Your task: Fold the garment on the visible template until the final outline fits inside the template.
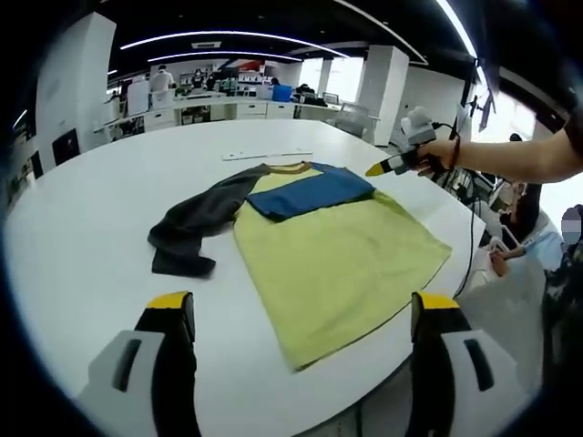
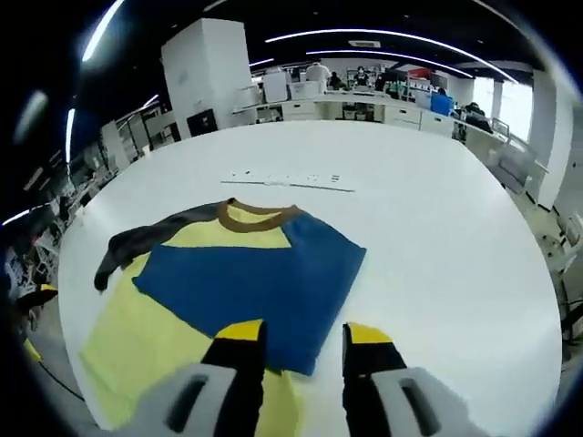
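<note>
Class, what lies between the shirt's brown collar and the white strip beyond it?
Bare white table separates the brown collar from the flat white strip, seen in the right gripper view.

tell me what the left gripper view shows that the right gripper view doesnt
Left gripper view: the right claw held in a person's hand over the table's far side, past the shirt, plus the shirt's yellow lower hem at the near table edge. Right gripper view: the blue sleeve up close, folded across the body, its end between that claw's jaws. Both: the yellow shirt, its dark sleeve spread out, the white table.
</note>
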The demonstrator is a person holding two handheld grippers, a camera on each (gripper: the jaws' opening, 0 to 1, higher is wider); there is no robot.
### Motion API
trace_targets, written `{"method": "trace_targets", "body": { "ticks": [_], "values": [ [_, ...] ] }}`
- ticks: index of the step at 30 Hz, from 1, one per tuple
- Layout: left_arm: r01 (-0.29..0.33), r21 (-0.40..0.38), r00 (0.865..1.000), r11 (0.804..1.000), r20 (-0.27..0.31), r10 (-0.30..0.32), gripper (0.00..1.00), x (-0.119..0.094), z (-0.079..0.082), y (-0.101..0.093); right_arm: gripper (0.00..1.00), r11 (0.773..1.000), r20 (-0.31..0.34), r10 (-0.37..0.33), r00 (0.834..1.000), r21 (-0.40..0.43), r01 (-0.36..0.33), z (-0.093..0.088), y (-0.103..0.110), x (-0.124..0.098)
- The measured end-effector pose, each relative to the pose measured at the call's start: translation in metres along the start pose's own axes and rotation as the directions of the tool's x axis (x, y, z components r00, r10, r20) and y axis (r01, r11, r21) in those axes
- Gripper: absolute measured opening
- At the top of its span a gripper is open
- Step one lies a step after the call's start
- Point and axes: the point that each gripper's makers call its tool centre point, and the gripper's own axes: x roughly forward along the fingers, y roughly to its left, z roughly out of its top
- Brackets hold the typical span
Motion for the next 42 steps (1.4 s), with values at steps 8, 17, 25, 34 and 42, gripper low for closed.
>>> {"method": "trace_targets", "body": {
  "ticks": [8, 17, 25, 34, 42],
  "values": [
    [0.009, -0.01, 1.0, 1.0, 0.016, -0.008, 0.95, 0.002, 0.004, -0.001, 0.23, 1.0, -0.041, 0.001, 0.999, 0.001, -0.001, -0.023, -0.009, -0.002],
    [0.011, -0.021, 1.0, 1.0, 0.016, -0.01, 0.92, 0.001, 0.004, -0.001, 0.13, 1.0, -0.081, 0.005, 0.997, 0.018, -0.004, -0.039, -0.013, 0.006],
    [0.004, -0.022, 1.0, 1.0, 0.002, -0.004, 0.91, 0.0, 0.0, 0.001, 0.12, 0.999, -0.094, 0.051, 0.994, 0.021, -0.049, -0.043, -0.006, 0.008],
    [-0.005, -0.034, 1.0, 0.999, 0.024, 0.005, 0.91, -0.004, 0.005, 0.003, 0.0, 0.983, -0.048, 0.116, 0.992, 0.146, -0.108, -0.042, 0.005, 0.017],
    [-0.007, -0.042, 1.0, 0.999, 0.025, 0.008, 0.91, -0.004, 0.003, 0.004, 0.0, 0.999, -0.065, 0.03, 0.997, 0.045, -0.027, -0.038, -0.013, 0.01]
  ]
}}
